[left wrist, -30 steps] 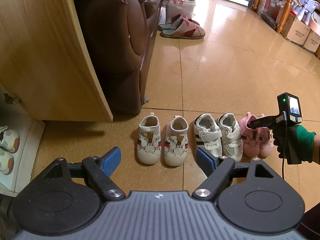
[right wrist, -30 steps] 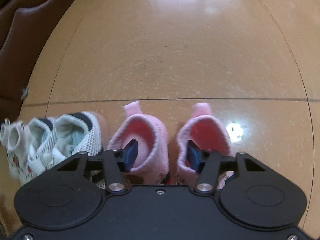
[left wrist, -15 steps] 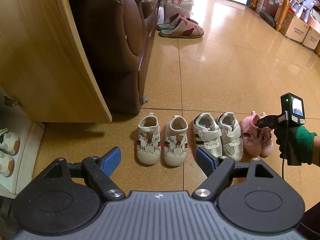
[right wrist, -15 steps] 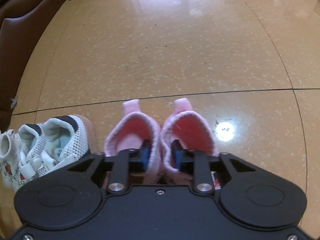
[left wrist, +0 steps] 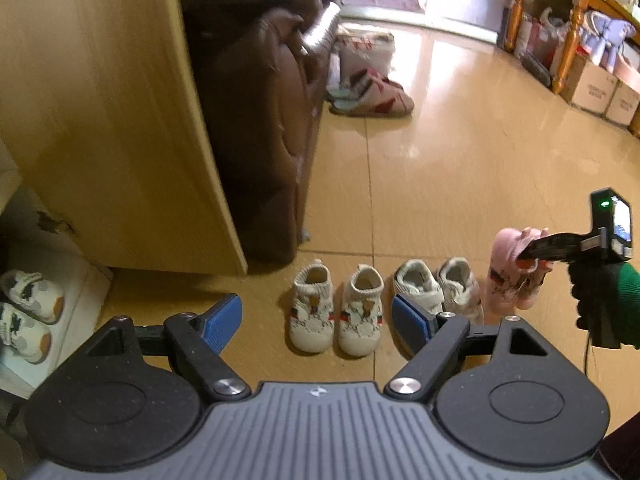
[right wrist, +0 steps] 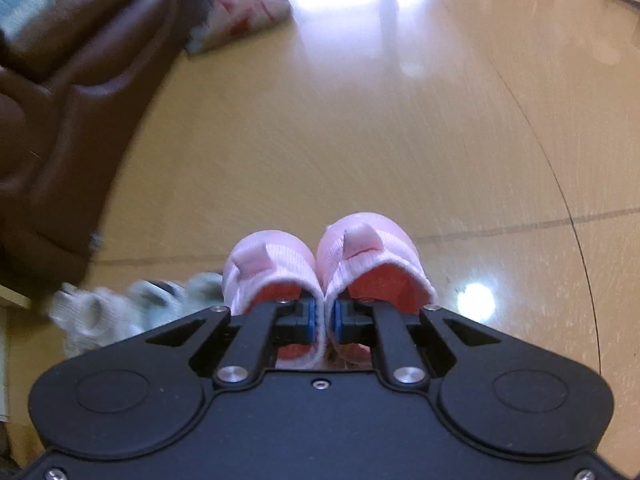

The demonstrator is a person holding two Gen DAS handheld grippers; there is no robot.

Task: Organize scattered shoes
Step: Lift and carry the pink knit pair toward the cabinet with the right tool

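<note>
Pinching both pink shoes (right wrist: 326, 264) together, right tongs (right wrist: 325, 318) point forward, level

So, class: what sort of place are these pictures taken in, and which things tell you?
Most likely a home living room: a brown leather sofa stands on a glossy tiled floor, slippers lie beside it, and small children's shoes are lined up by a wooden cabinet.

To your left stands a tall wooden cabinet panel (left wrist: 100, 120), with a brown leather sofa (left wrist: 260, 120) just behind it on the tan tiled floor (left wrist: 460, 184). At the far right edge of the floor, cardboard boxes (left wrist: 592, 90) sit beneath a wooden-legged table (left wrist: 568, 32).
</note>
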